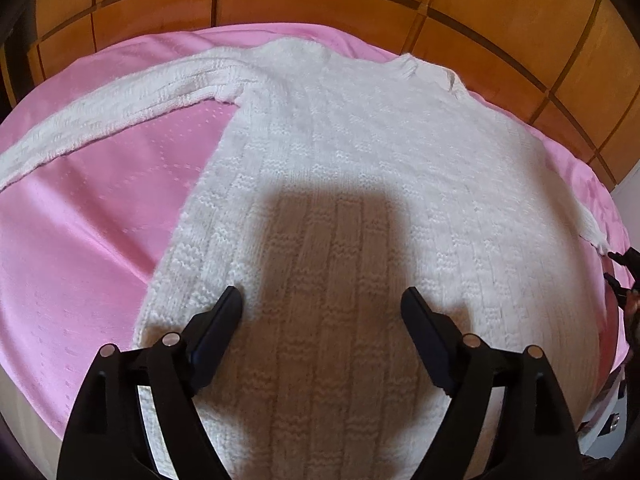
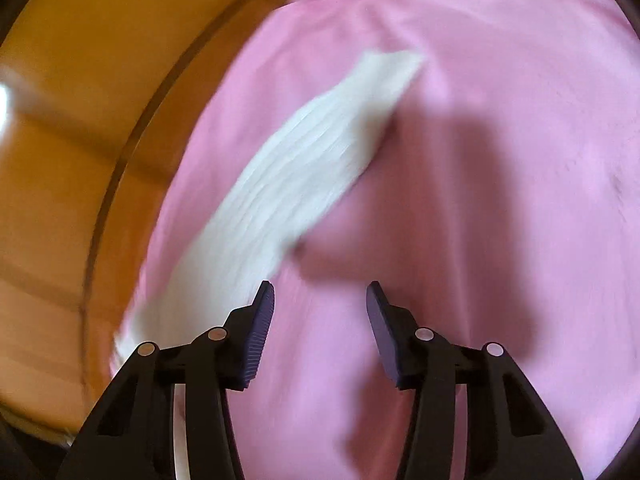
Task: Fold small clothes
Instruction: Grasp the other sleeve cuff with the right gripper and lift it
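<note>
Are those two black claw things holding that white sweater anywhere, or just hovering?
Nothing is held. The left gripper is open over the white knitted sweater; the right gripper is open above the pink bedsheet, beside a sleeve.

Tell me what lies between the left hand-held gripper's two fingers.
Only the white knit sweater, lying flat on the pink sheet. The left hand-held gripper is open above its shadowed body, gripping nothing; the left wrist view shows this.

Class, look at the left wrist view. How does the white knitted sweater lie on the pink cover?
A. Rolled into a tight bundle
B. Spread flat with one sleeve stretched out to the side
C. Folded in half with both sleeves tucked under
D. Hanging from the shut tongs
B: the white knitted sweater lies flat on the pink cover, its sleeve stretched sideways, and the left tongs stand open above it.
</note>
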Demonstrator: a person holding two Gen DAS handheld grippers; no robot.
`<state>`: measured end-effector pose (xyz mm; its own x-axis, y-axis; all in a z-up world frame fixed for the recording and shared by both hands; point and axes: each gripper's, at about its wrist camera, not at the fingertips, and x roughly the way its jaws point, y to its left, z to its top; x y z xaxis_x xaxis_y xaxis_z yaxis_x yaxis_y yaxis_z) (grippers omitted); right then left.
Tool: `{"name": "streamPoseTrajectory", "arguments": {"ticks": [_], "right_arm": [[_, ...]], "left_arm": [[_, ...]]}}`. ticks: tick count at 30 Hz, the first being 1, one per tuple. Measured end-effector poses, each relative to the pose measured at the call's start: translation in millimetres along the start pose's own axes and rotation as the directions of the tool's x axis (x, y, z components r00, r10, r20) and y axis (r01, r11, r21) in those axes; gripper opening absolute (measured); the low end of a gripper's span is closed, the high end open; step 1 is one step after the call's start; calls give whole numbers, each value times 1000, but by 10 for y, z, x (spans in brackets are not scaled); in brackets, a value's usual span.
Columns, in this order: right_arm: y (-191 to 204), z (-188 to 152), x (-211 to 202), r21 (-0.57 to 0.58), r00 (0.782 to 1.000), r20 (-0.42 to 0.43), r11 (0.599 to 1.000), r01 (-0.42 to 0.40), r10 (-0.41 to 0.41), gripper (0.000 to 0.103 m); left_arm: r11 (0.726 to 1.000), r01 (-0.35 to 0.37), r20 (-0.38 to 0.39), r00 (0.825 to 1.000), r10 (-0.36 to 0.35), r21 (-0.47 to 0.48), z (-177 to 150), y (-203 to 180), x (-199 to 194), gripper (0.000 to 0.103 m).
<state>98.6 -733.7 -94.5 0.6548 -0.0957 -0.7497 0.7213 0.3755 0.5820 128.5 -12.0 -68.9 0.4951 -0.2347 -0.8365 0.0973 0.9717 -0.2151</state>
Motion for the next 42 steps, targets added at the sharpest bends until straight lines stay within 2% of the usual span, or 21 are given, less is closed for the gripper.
{"name": "streamPoseTrajectory", "arguments": {"ticks": [3,6,7,8,9,11,12,13,17,20,22,24,26,31,32,33,34,35,38,40,42], "right_arm": [[-70,328,149,74,999,45,997,9,-13,48],[-3,547,271,66,995,72,996,68,-73,48],[27,618,329,59,993,71,995,84,-89,44],[73,670,374,40,991,70,993,113,-116,22],[125,705,406,22,988,67,990,138,-140,8],[281,719,378,-40,987,85,989,140,-136,7],[265,762,316,-80,988,95,988,130,-122,6],[442,701,244,-140,991,102,985,100,-86,7],[1246,322,50,-360,996,74,932,-27,57,6],[1837,-7,21,-463,985,8,874,-150,173,6],[2260,-345,28,-511,966,-67,822,-250,251,6],[2633,-685,84,-550,945,-139,770,-322,296,6],[3047,-1163,154,-593,917,-229,700,-397,326,6],[3702,-2187,421,-656,865,-406,566,-500,294,6],[3764,-2316,464,-658,858,-431,553,-512,281,17],[3801,-2415,484,-654,850,-449,547,-522,275,47],[3768,-2515,415,-641,841,-458,548,-537,289,62],[3723,-2540,355,-631,836,-452,551,-546,312,70],[3546,-2508,216,-621,839,-439,567,-541,320,70],[3252,-2448,91,-627,858,-419,588,-510,296,70],[2862,-2379,-6,-634,886,-393,626,-455,247,71]], "left_arm": [[1000,-1,-7,1000,0,-7,48,-12,-3,82],[1000,6,13,1000,-6,-9,132,-38,-40,82],[1000,10,19,1000,-10,-10,145,-44,-58,82],[1000,16,24,1000,-15,-12,170,-57,-77,82],[1000,27,27,999,-26,-14,194,-70,-88,82],[999,51,32,998,-50,-13,221,-95,-99,82],[998,55,32,998,-55,-10,235,-111,-90,82],[998,57,30,998,-57,-5,251,-128,-71,83],[996,91,24,996,-91,3,299,-200,5,93],[994,110,19,994,-110,4,326,-237,15,97],[992,124,29,992,-124,3,338,-236,-4,99],[990,143,35,989,-142,-7,369,-219,-26,101],[985,170,30,985,-169,-16,414,-194,-43,101],[972,220,40,975,-217,-79,535,-59,-51,101],[969,226,43,974,-222,-99,561,-18,-50,101],[964,245,43,970,-241,-106,578,9,-46,101],[959,259,43,966,-256,-111,591,29,-44,101],[961,247,49,969,-243,-122,611,58,-46,101],[946,278,36,960,-276,-166,679,129,32,98],[940,287,30,958,-286,-185,739,129,95,82],[940,293,29,956,-292,-176,842,81,195,81]]}}
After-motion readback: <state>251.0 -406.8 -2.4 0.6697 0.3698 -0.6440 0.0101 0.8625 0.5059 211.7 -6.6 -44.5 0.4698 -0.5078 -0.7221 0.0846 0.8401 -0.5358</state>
